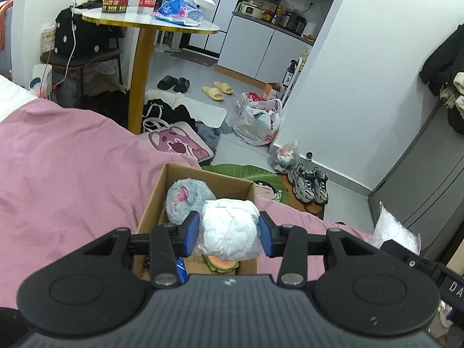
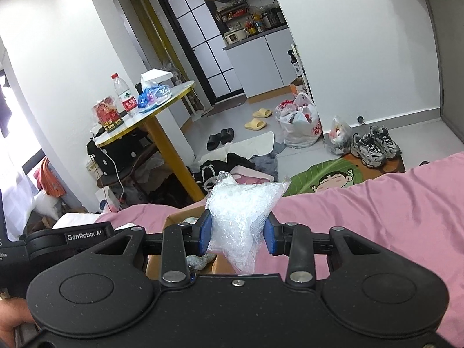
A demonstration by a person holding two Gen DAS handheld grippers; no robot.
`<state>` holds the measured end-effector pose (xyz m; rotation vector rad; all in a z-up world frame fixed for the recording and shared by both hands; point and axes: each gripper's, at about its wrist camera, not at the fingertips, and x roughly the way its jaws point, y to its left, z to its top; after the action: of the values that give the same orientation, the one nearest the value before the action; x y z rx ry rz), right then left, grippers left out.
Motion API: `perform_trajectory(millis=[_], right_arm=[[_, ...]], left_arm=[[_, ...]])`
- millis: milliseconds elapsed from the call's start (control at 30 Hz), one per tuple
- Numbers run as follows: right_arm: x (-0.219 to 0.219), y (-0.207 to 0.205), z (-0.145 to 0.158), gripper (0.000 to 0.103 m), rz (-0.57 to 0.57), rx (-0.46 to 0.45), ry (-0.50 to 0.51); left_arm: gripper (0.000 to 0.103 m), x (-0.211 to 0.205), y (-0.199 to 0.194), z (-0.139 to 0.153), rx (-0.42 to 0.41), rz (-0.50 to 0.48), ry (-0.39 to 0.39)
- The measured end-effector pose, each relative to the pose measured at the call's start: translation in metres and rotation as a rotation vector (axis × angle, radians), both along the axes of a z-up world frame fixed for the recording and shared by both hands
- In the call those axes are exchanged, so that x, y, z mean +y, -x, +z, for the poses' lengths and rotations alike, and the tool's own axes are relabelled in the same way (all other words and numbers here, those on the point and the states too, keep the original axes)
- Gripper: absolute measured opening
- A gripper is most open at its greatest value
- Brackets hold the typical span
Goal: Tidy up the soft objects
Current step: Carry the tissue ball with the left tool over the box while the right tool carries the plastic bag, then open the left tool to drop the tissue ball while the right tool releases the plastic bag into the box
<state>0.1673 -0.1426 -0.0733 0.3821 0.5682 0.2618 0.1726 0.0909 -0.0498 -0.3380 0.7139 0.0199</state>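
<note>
A cardboard box (image 1: 156, 197) sits on the pink bed cover. Inside it lie a grey plush toy (image 1: 185, 200) with pink ears and a green and orange soft thing (image 1: 221, 264). My left gripper (image 1: 229, 232) is shut on a white crumpled soft bundle (image 1: 229, 226) and holds it over the box. My right gripper (image 2: 240, 233) is shut on a clear bag of white filling (image 2: 240, 211), held above the bed with the box (image 2: 179, 217) just behind and to the left. That bag also shows at the right of the left wrist view (image 1: 391, 229).
The pink bed cover (image 1: 58, 174) fills the foreground. Beyond it stand a round table on a yellow leg (image 1: 142, 69), a chair with a black bag (image 1: 78, 37), clothes, plastic bags (image 1: 258, 121), slippers and sneakers (image 1: 310, 185) on the floor.
</note>
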Motion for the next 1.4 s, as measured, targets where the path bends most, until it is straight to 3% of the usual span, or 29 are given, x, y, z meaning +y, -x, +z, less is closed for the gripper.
perform_trajectory(millis=[433, 800, 1000, 1133, 1400], right_arm=[[0.030, -0.018, -0.009, 0.036, 0.028, 0.060, 0.045], [0.053, -0.036, -0.017, 0.036, 0.029, 0.099, 0.072], [0.062, -0.045, -0.022, 0.037, 0.031, 0.128, 0.039], [0.070, -0.048, -0.024, 0.037, 0.038, 0.133, 0.047], [0.094, -0.059, -0.029, 0.037, 0.078, 0.149, 0.030]], left_arm=[[0.042, 0.017, -0.022, -0.035, 0.077, 0.028, 0.069], [0.042, 0.021, -0.040, -0.063, 0.170, -0.023, 0.111], [0.051, 0.022, -0.050, -0.081, 0.268, -0.074, 0.168], [0.061, 0.033, -0.047, -0.079, 0.252, -0.033, 0.202], [0.064, 0.059, -0.039, -0.065, 0.136, 0.083, 0.192]])
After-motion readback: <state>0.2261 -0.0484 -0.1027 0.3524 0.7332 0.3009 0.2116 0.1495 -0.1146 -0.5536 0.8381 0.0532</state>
